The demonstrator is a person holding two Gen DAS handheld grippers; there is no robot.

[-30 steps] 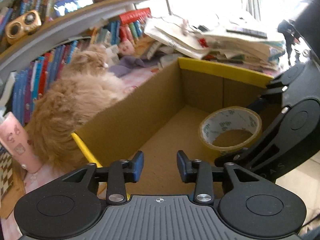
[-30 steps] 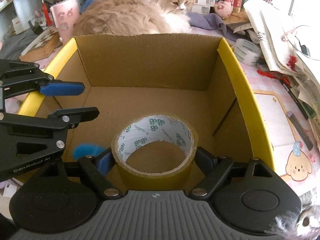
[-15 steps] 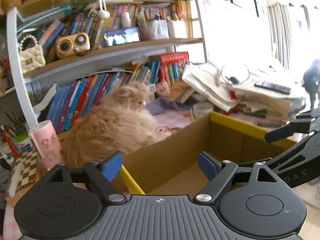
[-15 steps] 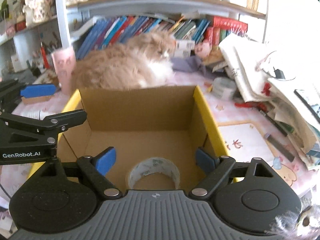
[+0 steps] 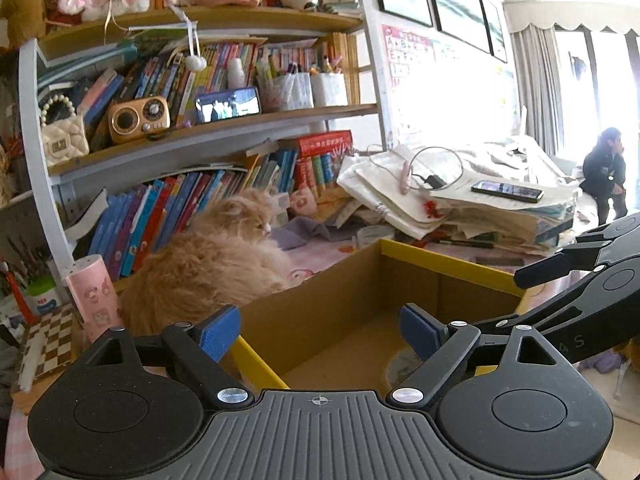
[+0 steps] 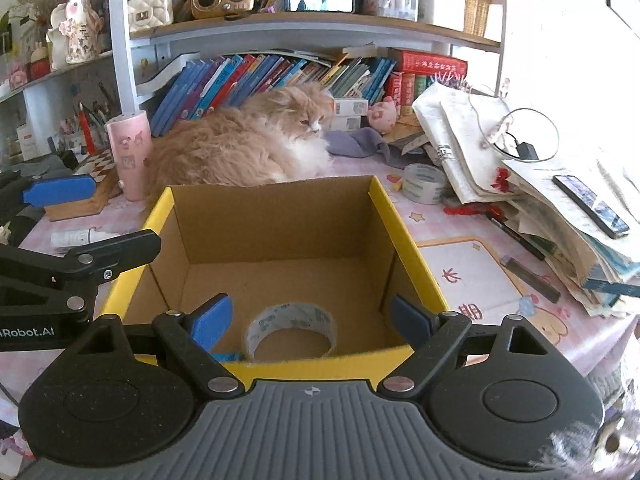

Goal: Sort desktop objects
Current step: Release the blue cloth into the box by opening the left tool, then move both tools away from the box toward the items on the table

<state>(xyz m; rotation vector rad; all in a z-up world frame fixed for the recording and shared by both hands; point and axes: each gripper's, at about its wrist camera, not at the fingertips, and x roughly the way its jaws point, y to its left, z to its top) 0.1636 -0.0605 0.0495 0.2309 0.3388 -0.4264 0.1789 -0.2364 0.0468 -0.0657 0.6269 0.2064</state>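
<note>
While the roll of tape (image 6: 291,330) lay flat on the floor of the cardboard box (image 6: 412,248), low in the middle of the right wrist frame, both tools hung above it with nothing held. The right hand-held gripper (image 6: 310,322) stood wide open. The left hand-held gripper (image 5: 320,330) had just been opening and was empty too. One item looked sorted; the next move would call for another loose thing, perhaps the second tape roll (image 6: 423,183) on the bench (image 6: 472,276), right of centre. Only the right view showed that roll and the dark pens (image 6: 516,236); only the left view showed a seated person (image 5: 604,172) at far right.
</note>
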